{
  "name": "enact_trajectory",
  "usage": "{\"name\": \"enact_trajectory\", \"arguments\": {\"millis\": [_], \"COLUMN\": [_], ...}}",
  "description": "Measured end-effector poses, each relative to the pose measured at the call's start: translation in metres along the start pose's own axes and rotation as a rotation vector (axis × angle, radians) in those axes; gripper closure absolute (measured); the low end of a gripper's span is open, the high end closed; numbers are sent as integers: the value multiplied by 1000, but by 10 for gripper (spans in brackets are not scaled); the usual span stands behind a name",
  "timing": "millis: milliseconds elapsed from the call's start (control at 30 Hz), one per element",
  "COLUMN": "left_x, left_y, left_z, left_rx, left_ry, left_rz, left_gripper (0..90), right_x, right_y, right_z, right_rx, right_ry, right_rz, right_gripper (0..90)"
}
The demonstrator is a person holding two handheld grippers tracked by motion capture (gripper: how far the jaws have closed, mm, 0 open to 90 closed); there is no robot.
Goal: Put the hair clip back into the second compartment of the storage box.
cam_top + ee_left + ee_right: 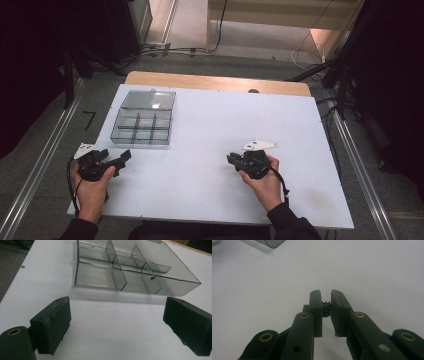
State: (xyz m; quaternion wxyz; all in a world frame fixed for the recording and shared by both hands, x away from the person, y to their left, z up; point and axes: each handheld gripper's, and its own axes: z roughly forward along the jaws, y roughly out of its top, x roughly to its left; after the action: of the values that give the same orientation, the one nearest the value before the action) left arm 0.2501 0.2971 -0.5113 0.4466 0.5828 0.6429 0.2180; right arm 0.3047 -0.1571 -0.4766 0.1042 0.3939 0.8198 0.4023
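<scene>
The tabletop (210, 145) is a white sheet laid over a wooden board, whose bare light-wood edge shows as a strip along the far side. Directly on it, toward the far left corner, sits a clear smoky-grey plastic organizer box (144, 118) with its lid folded back flat on the far side and thin dividers splitting the tray into small compartments. A small dark round spot (253, 91) sits at the far edge where white meets wood. The near right part of the white surface looks faintly smudged.
</scene>
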Motion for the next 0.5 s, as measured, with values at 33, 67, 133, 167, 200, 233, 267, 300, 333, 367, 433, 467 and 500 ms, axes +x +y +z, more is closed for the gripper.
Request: {"name": "enact_trajectory", "arguments": {"millis": [33,67,133,167,200,233,267,300,333,367,433,467,500], "left_x": [0,0,0,0,0,0,-1,-1,-1,-1,-1,-1,-1], "left_y": [0,0,0,0,0,0,0,0,0,0,0,0,0], "left_z": [0,0,0,0,0,0,0,0,0,0,0,0,0], "left_rx": [0,0,2,3,3,2,2,3,3,3,4,4,3], "left_ry": [-1,-1,0,0,0,0,-1,-1,-2,-3,-2,-3,-2], "left_rz": [0,0,2,1,2,2,3,3,3,3,4,4,3], "left_gripper": [86,86,87,87,86,86,86,86,86,86,87,86,86], "right_x": [1,1,2,3,5,6,7,7,8,9,11,12,13], "right_y": [1,2,5,6,9,10,12,12,13,14,17,18,19], "right_z": [1,1,3,4,6,7,9,9,10,12,15,17,18], "right_rx": [-4,-4,-10,-14,-14,-13,-14,-14,-15,-14,-11,-11,-12], "right_ry": [4,7,6,12,12,13,18,18,21,25,25,24,24], "right_rz": [0,-2,-4,-2,-3,-3,-4,-4,-5,-7,-7,-5,-6], "right_gripper": [776,776,776,776,776,776,776,776,776,776,776,776,776]}}
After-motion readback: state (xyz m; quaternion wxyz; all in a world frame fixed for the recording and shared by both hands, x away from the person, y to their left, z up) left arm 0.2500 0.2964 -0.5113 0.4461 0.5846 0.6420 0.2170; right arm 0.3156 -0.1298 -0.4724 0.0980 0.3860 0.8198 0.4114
